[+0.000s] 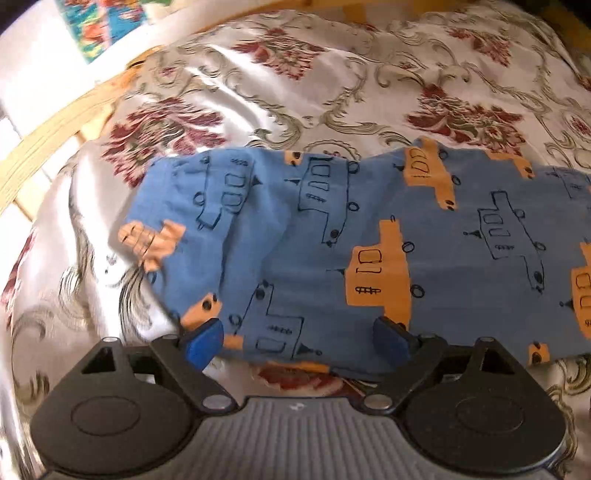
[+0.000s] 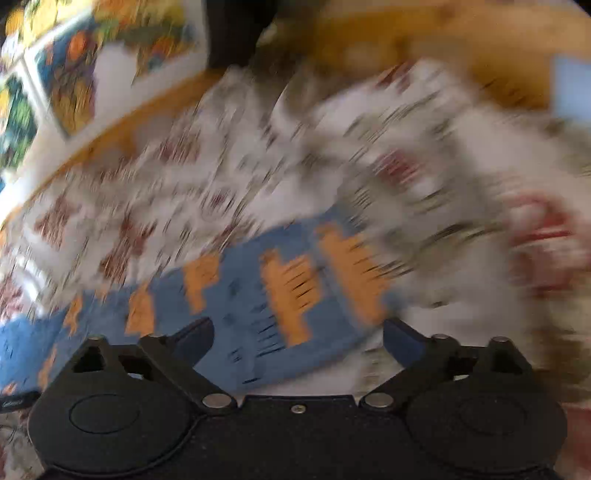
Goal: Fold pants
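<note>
On the floral bedspread [image 1: 332, 92] | blue pants [image 1: 369, 240] flat | left claw [image 1: 299, 341] spread wide, empty | right claw [image 2: 297, 338] spread wide, empty, view blurred

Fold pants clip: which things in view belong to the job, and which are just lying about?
Belongs to the job:
- blue pants with orange and outlined vehicle print, lying on the bed
- left claw, open, at the near edge of the pants
- right claw, open, view heavily blurred

Just there:
- floral bedspread
- wooden bed frame
- colourful picture on the wall
</note>
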Motion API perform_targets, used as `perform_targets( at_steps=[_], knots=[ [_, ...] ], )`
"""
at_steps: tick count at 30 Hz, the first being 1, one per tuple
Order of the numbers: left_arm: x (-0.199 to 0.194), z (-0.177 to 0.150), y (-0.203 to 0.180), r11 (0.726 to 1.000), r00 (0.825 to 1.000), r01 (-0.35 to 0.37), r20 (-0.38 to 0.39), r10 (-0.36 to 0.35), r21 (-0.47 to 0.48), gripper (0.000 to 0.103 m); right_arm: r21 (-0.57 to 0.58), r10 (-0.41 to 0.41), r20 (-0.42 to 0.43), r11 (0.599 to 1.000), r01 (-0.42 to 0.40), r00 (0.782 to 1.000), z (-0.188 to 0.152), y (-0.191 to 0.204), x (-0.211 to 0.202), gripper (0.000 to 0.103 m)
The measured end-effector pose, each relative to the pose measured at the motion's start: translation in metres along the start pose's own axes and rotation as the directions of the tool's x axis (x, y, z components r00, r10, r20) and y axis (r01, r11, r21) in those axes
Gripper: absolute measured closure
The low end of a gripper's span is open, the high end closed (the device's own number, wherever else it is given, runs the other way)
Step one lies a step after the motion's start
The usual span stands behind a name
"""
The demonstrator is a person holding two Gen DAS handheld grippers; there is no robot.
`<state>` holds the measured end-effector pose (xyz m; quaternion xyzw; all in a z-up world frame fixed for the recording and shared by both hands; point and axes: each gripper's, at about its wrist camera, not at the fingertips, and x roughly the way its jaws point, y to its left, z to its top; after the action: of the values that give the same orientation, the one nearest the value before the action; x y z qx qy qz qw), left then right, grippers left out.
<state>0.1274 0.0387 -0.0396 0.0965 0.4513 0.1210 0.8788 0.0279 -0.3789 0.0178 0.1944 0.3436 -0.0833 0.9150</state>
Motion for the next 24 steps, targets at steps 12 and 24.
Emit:
perform_targets(
  at_steps=[12, 24],
  knots=[
    [-0.082, 0.082, -0.098, 0.810, 0.784, 0.535, 0.216, -0.582, 0.242, 0.003, 0.471, 0.189, 0.086, 0.857, -0.208, 0.978, -0.014, -0.060, 0.016, 0.003],
    [-0.052, 0.076, -0.281, 0.607, 0.747, 0.485, 0.062, -0.661, 0.630, 0.005, 0.345, 0.143, 0.008, 0.929, -0.137, 0.990, 0.001, -0.066, 0.046, 0.036]
  ],
)
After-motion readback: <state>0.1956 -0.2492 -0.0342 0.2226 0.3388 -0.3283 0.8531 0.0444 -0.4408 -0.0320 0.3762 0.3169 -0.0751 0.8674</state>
